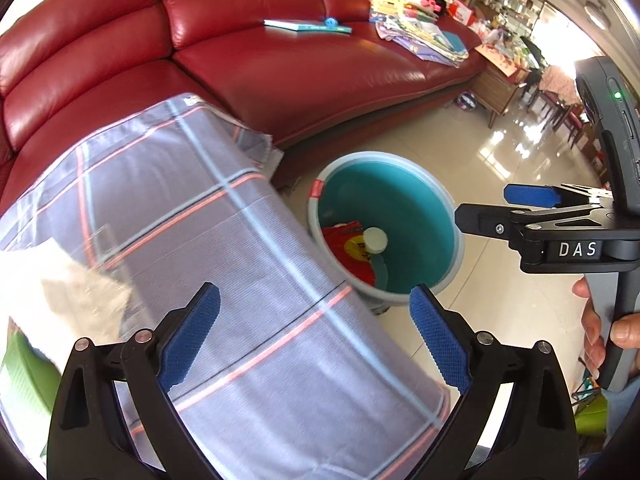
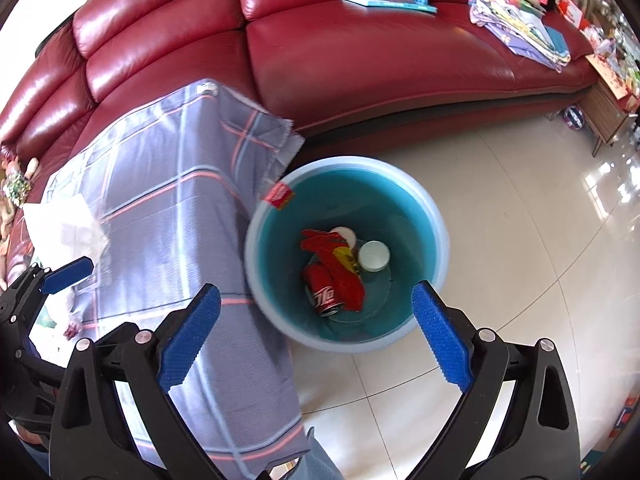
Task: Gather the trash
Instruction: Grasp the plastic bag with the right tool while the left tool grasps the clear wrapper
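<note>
A light blue bin (image 2: 434,216) stands on the tiled floor beside a table draped in a grey checked cloth (image 2: 168,184). Inside it lie a red soda can (image 2: 322,290), a red and yellow wrapper (image 2: 340,264) and a white round lid (image 2: 374,256). My right gripper (image 2: 316,288) hangs open above the bin with nothing between its pads. My left gripper (image 1: 316,292) is open and empty over the cloth's edge, with the bin (image 1: 444,200) just beyond it. Crumpled white paper with clear plastic (image 1: 60,292) lies on the cloth to its left. In the left wrist view the right gripper (image 1: 482,202) shows at the right, open.
A red leather sofa (image 1: 280,60) curves behind the table and bin, with a teal book (image 1: 308,26) and a pile of papers and cloths (image 1: 416,28) on it. Glossy floor tiles (image 2: 520,240) stretch to the right. A hand (image 1: 600,340) grips the right gripper's handle.
</note>
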Demonstrator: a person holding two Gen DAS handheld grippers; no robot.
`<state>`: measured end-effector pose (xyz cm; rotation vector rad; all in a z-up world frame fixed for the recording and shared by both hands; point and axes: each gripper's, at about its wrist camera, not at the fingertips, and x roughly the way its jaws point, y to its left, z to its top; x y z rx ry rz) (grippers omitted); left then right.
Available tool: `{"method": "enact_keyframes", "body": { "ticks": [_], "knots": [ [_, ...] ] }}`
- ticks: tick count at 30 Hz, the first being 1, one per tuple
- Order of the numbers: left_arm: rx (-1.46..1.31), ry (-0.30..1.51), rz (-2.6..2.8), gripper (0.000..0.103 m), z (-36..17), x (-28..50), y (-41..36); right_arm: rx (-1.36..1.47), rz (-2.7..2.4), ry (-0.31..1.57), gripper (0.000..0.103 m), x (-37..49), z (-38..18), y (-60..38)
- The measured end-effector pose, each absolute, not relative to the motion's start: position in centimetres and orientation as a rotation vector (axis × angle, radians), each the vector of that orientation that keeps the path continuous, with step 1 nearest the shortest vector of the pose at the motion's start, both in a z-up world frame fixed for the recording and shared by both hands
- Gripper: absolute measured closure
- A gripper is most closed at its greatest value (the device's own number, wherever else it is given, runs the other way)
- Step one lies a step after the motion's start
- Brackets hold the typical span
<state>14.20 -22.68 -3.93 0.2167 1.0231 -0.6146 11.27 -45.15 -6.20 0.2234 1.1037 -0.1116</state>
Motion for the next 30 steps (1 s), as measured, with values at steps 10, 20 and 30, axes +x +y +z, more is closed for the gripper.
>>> {"method": "enact_keyframes", "body": {
  "ticks": [10, 20, 30],
  "knots": [
    [0.135, 1.003, -0.467, 0.006, -2.3, 10.2, -9.9, 0.133, 0.037, 1.121, 0.011, 9.7, -5.3, -34.1],
    [0.043, 1.054, -0.268, 0.006, -4.4, 6.8, 4.4, 0.044, 0.190, 1.156, 0.011, 8.9, -5.9, -22.5],
    [-0.084, 1.139, -0.247, 0.006, -8.6, 5.6, 9.4, 0.058, 0.249, 1.221, 0.011, 8.9, -8.5, -15.8]
  ]
}}
